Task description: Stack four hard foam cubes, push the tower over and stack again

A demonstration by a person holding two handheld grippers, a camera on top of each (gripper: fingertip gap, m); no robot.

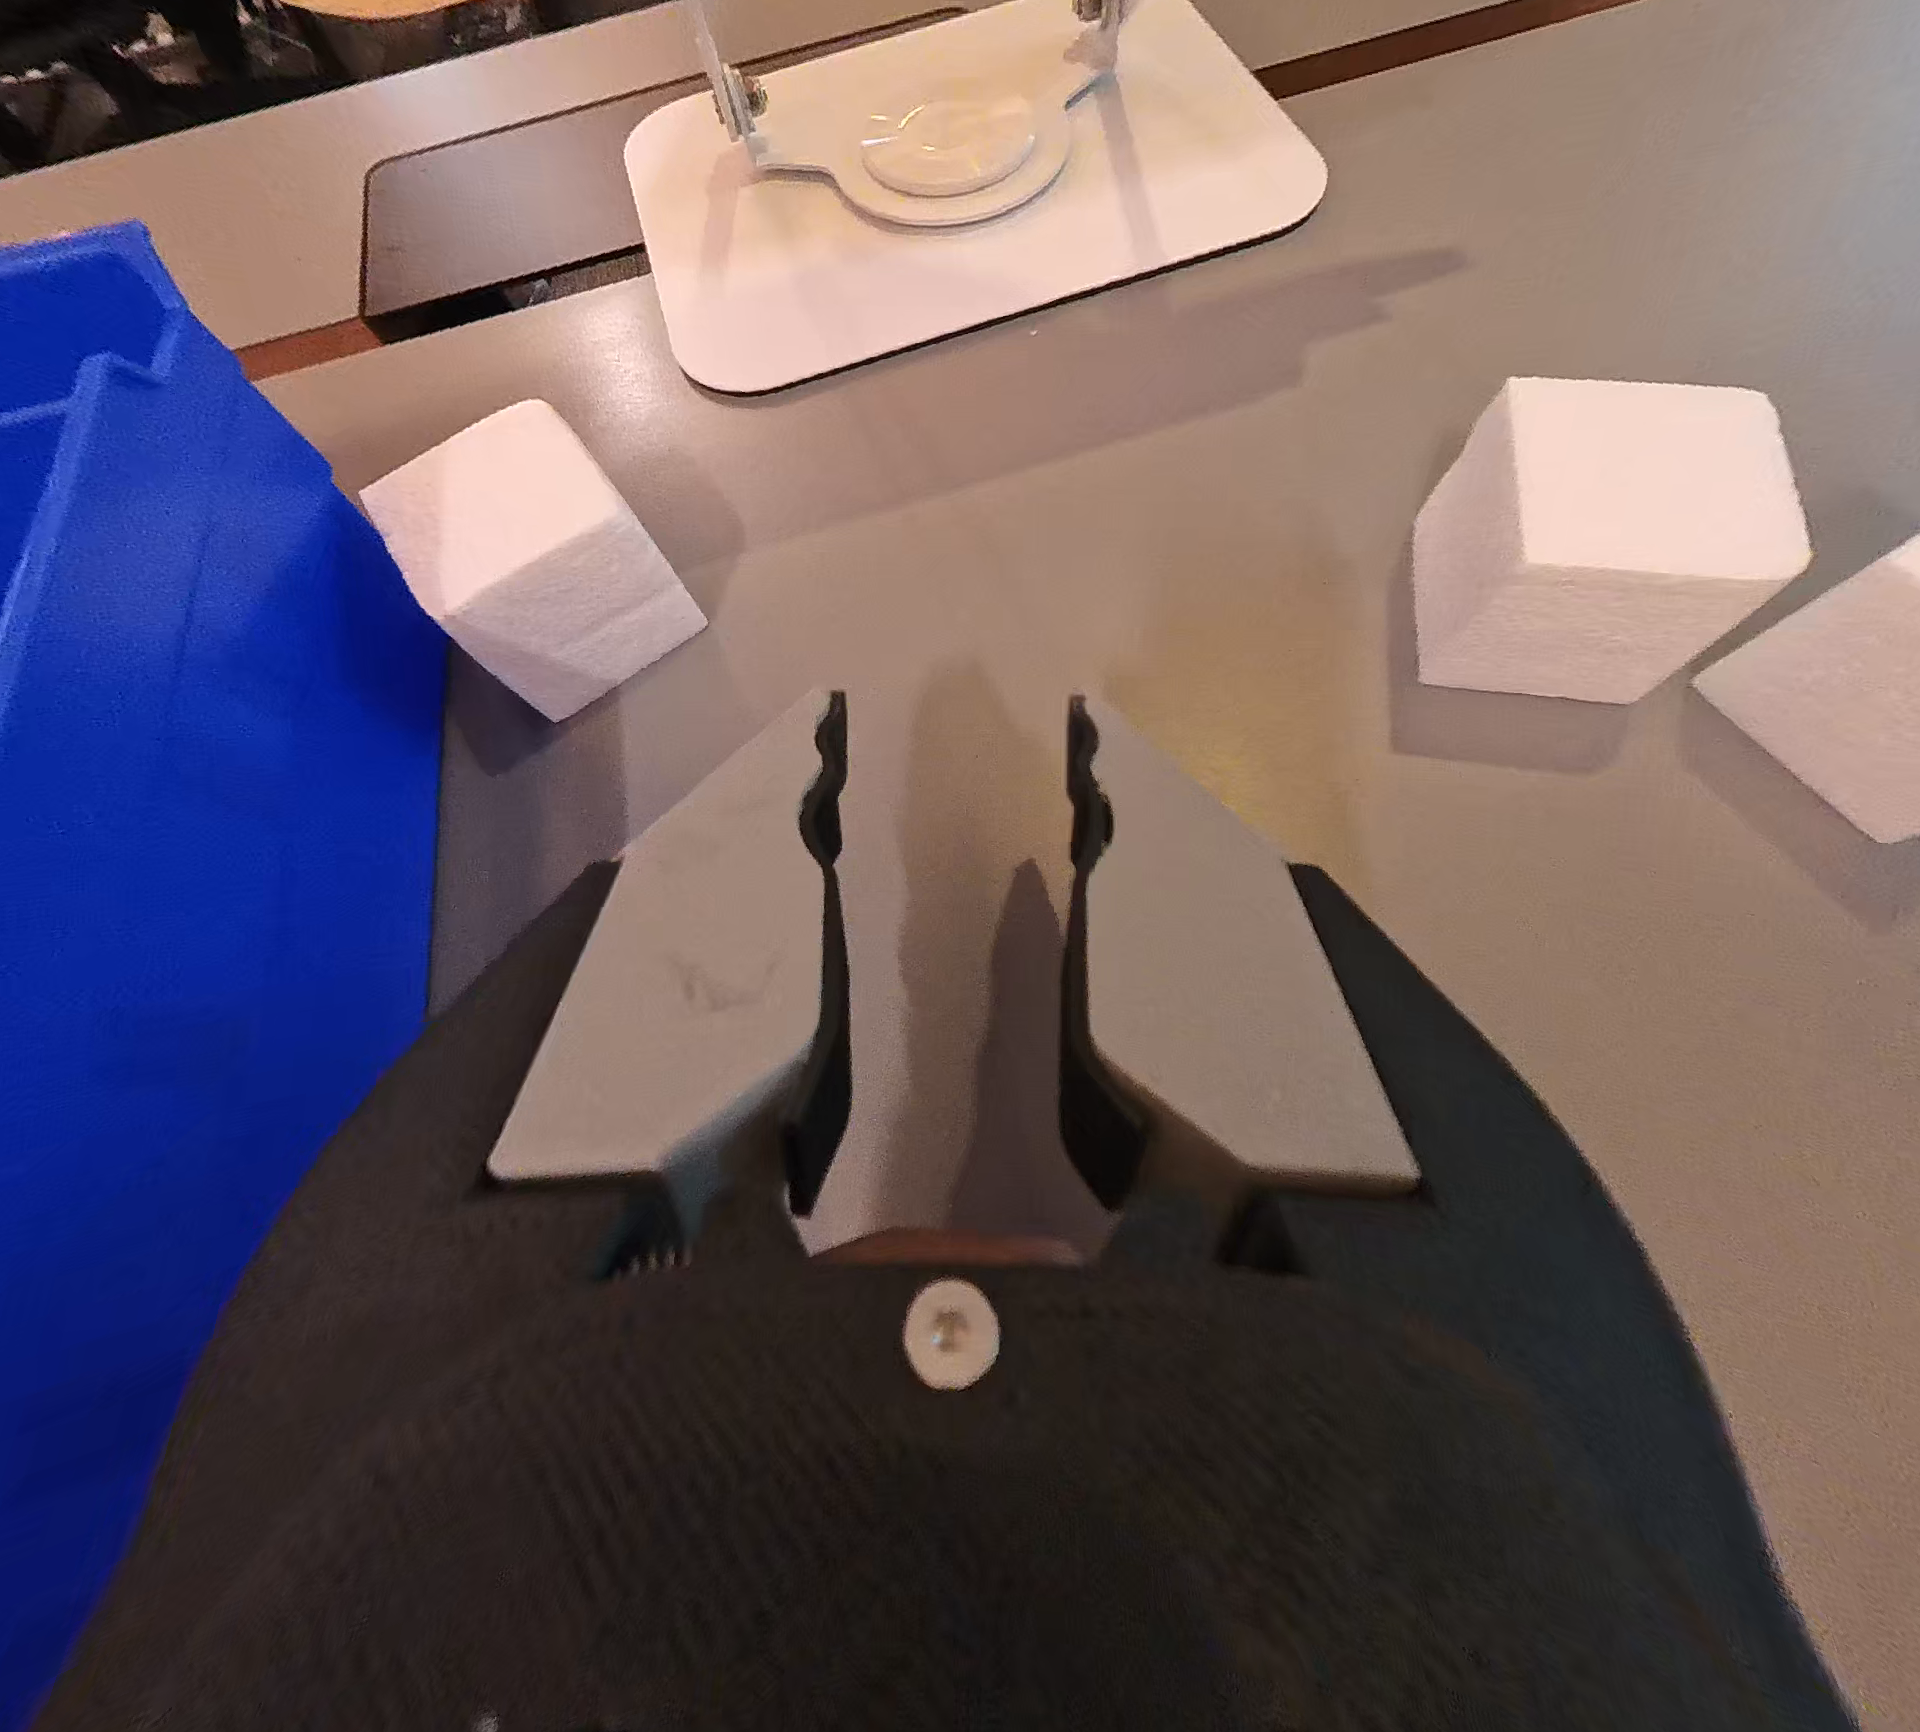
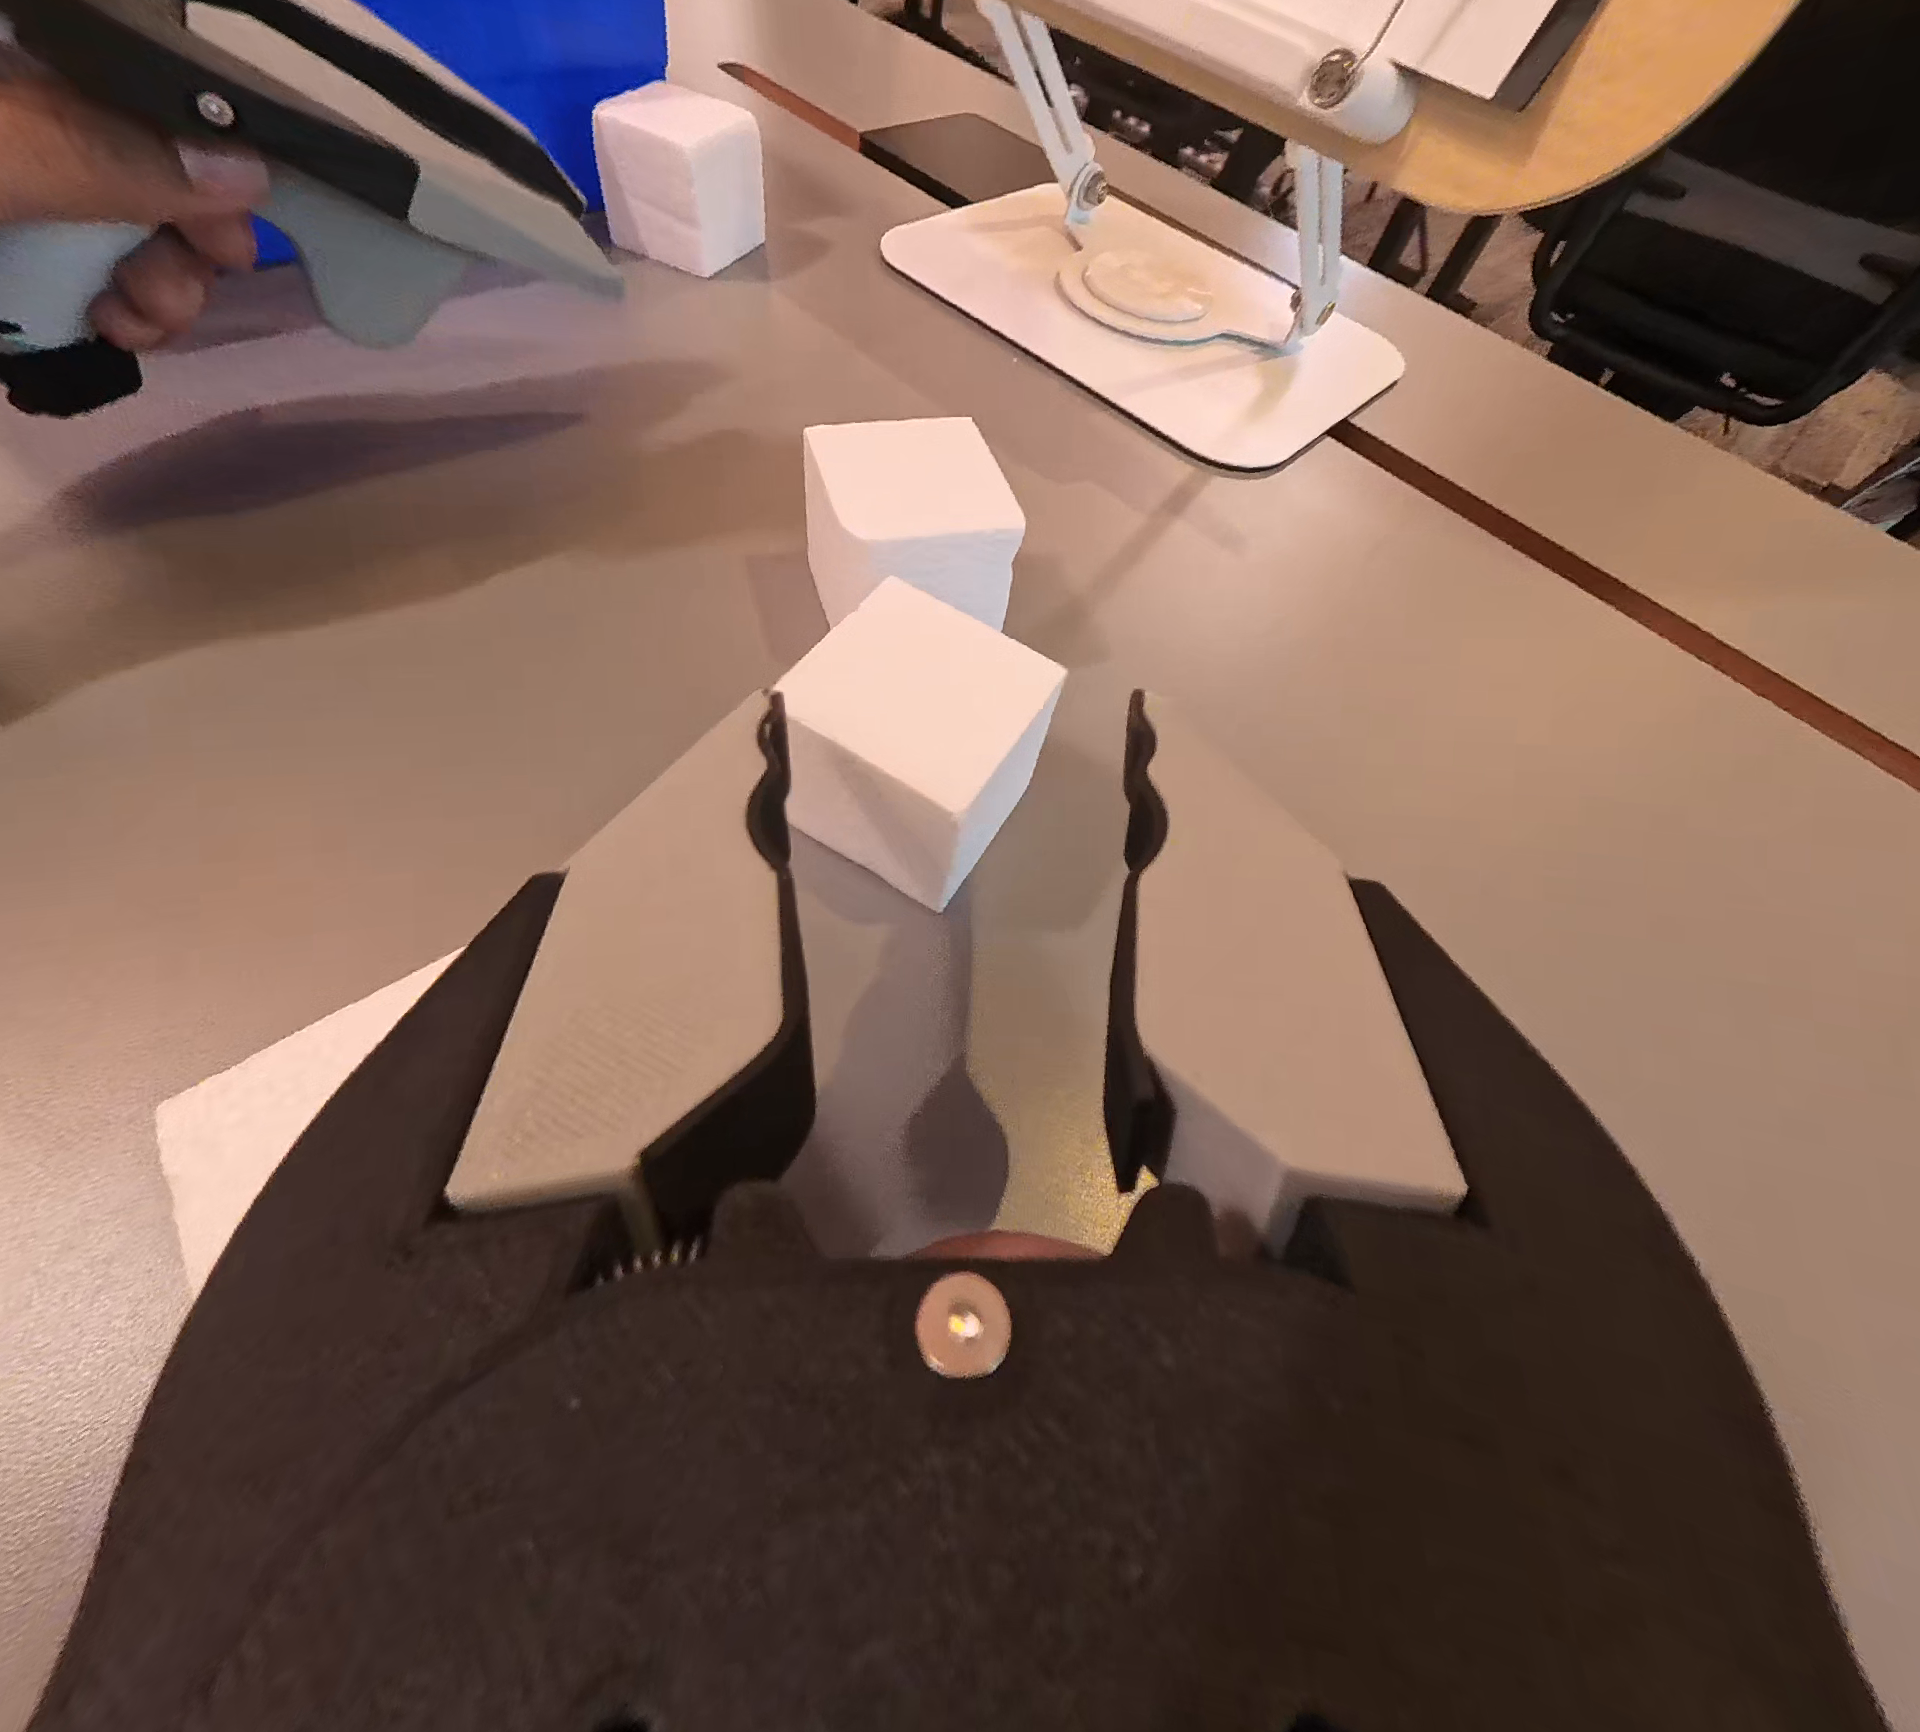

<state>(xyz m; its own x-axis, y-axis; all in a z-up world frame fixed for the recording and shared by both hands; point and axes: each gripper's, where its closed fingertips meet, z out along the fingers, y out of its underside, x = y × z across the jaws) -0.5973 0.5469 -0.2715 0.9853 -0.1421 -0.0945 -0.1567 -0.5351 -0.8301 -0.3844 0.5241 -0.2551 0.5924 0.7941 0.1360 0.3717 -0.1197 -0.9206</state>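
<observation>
Four white hard foam cubes lie unstacked on the grey table (image 2: 1455,747): nearest cube (image 2: 920,747) sits between the fingertips of the right gripper (image 2: 951,706), jaws wide, not gripping; second cube (image 2: 909,508) just behind it; third cube (image 1: 530,550) beside the blue plastic bin (image 1: 187,799); fourth (image 2: 281,1132) partly hidden under the right gripper. Left gripper (image 1: 954,706) empty, jaws narrowly apart, over bare table.

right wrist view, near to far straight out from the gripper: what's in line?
right gripper → near foam cube at the fingertips → second foam cube → white stand base → tilted wooden board the stand carries.
</observation>
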